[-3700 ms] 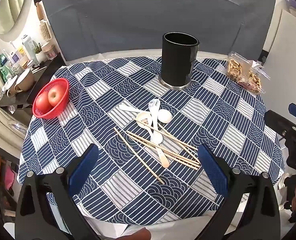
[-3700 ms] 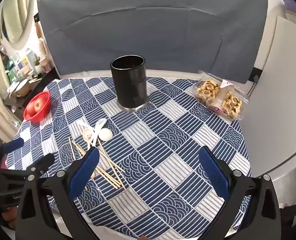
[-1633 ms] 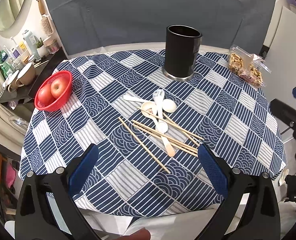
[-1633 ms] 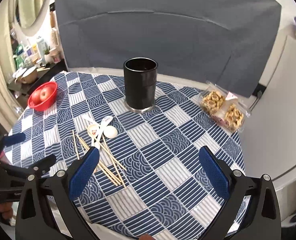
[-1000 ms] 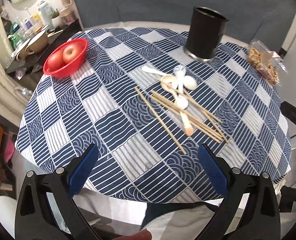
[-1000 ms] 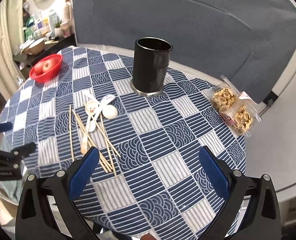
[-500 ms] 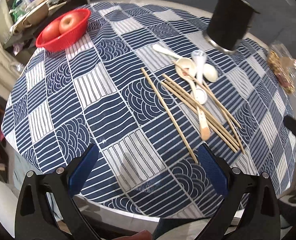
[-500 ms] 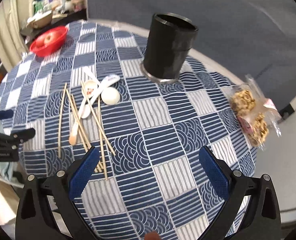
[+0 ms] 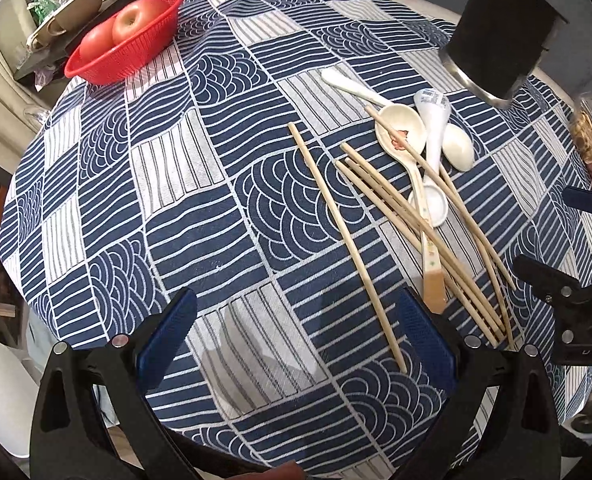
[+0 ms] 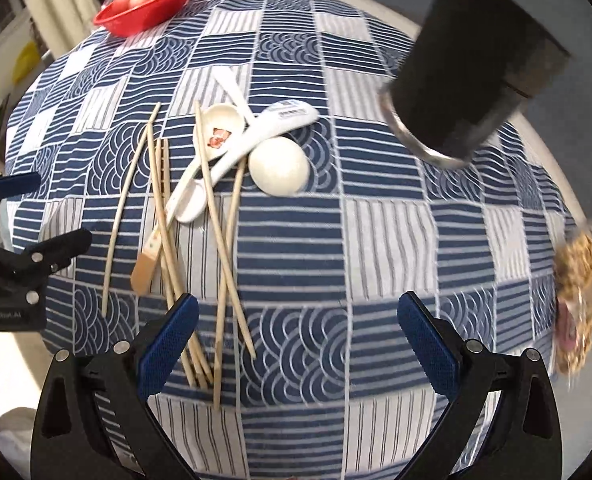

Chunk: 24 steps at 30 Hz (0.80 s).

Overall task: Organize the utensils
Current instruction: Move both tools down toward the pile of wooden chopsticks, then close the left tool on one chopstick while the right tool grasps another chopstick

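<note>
I hold left hand-held gripper (image 9: pixel 296 344) and right hand-held gripper (image 10: pixel 294 346) spread wide, empty, low over table (image 9: pixel 200 216) | chopsticks (image 9: pixel 345 240) and ceramic spoons (image 9: pixel 431 148) lie tangled, crossing | black holder (image 10: pixel 475 76) upright beyond, ready to receive them.

so there's a loose pile of pale wooden chopsticks (image 9: pixel 399 216) lying flat on the checked cloth, most fanned side by side, one chopstick (image 9: pixel 345 246) off on its own. a few white ceramic spoons (image 9: pixel 427 148) are tangled in with them, one with a little red print in its bowl. the black cylindrical holder (image 9: pixel 499 28) stands upright just past the pile.
</note>
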Tool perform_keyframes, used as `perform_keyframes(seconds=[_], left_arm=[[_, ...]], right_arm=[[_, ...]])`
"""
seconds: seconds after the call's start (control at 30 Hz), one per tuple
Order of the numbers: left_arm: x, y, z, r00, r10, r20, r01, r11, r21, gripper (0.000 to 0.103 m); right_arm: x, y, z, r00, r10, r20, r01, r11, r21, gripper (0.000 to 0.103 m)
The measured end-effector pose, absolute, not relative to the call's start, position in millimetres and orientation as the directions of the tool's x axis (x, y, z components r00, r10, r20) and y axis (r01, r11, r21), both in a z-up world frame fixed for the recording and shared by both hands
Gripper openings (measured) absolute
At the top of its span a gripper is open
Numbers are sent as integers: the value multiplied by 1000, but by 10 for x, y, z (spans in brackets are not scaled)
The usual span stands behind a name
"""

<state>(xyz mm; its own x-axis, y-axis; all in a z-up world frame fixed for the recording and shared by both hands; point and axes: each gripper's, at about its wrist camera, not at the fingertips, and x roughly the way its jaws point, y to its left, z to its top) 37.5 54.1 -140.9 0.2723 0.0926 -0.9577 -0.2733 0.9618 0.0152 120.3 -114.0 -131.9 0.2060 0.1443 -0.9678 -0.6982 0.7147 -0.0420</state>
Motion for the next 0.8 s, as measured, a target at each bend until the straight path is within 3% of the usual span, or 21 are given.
perform_keyframes(seconds=[0.23, 0.27, 0.3, 0.4, 0.53, 0.63, 0.7, 0.8], left_arm=[[513, 631, -1556, 236, 98, -967, -315, 949, 19, 97], [528, 645, -1579, 230, 97, -968, -321, 947, 18, 97], [540, 653, -1602, 224, 94, -970, -328, 945, 16, 97], [587, 679, -1690, 192, 82, -978, -348, 937, 10, 97], [613, 761, -1756, 186, 59, -981, -380, 925, -16, 97], [600, 758, -1787, 186, 76, -980, -372, 928, 2, 99], [581, 777, -1791, 193, 77, -978, -368, 930, 1, 99], [525, 792, -1803, 198, 80, -977, -378, 926, 0, 99]], right_arm=[[1392, -1024, -1450, 104, 189, -976, -722, 689, 57, 91], [1400, -993, -1461, 93, 196, -976, -730, 680, 67, 85], [1405, -968, -1475, 80, 198, -977, -737, 672, 76, 68], [1426, -855, -1537, 53, 205, -977, -759, 645, 94, 64], [1413, -719, -1568, 29, 213, -977, -783, 613, 110, 48], [1364, -646, -1576, 18, 198, -980, -808, 580, 102, 15], [1337, -610, -1564, 9, 211, -977, -816, 567, 115, 7], [1330, -577, -1548, 15, 216, -976, -817, 565, 113, 5]])
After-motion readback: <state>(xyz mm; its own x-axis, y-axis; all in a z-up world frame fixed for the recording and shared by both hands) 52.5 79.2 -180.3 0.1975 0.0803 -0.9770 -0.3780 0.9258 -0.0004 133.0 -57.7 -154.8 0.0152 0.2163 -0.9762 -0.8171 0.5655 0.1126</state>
